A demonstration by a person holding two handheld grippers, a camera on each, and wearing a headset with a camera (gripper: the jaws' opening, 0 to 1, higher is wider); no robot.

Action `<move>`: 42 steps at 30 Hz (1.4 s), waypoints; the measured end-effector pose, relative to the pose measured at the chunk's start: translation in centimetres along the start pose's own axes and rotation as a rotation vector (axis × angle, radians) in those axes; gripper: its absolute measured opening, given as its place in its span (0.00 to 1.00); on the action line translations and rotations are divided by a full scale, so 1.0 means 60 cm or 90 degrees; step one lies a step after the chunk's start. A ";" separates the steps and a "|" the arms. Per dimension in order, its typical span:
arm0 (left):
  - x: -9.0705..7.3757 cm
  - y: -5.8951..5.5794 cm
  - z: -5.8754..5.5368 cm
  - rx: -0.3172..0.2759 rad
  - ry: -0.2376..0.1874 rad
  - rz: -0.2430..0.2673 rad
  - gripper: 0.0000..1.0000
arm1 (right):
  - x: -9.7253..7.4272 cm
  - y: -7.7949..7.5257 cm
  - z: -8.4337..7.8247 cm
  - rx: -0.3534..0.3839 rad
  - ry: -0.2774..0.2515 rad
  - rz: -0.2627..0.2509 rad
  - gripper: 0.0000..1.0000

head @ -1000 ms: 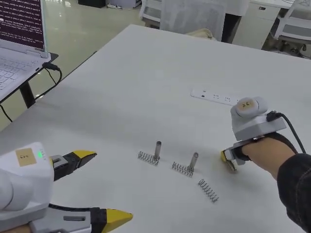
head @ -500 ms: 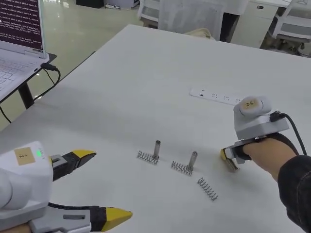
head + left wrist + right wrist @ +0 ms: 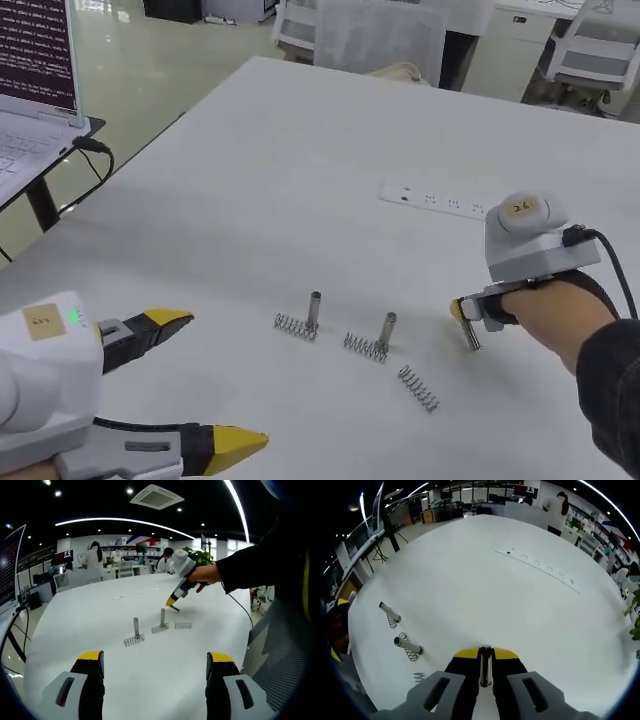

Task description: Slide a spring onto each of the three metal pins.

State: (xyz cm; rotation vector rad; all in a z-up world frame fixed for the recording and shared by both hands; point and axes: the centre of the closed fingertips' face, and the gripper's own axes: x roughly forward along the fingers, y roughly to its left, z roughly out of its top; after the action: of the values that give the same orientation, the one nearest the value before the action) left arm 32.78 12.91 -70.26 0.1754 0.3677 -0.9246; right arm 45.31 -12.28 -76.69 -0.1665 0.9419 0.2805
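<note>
Third pin pinched in the right claw over a white counter (image 3: 300,180); no spring is on a pin.

A laptop (image 3: 30,60) at the far left shows lines of text too small to read, and a white power strip (image 3: 430,200) lies farther back. The left claw (image 3: 220,378) hangs wide open and empty near the front edge, its yellowish sticker handwritten but illegible. The right claw (image 3: 462,312), with a similar sticker, is closed on a metal pin (image 3: 471,336). Two pins (image 3: 314,308) (image 3: 388,326) stand upright, each with a spring (image 3: 295,327) (image 3: 365,348) lying at its foot. A third spring (image 3: 418,388) lies alone. Pins and springs keep the same layout as a second ago.
</note>
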 end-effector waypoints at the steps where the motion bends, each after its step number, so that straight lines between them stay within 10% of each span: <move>1: 0.000 0.000 0.000 0.001 0.000 0.000 0.81 | -0.002 0.000 0.000 0.001 -0.001 0.000 0.06; 42: -0.004 -0.010 0.019 0.021 -0.007 -0.009 0.80 | -0.059 0.005 -0.031 0.023 -0.053 0.010 0.05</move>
State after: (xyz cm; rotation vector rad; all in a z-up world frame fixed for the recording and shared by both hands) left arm 32.43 12.41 -69.09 0.1980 0.3435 -0.9457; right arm 41.84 -13.08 -74.90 -0.1136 0.8656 0.2828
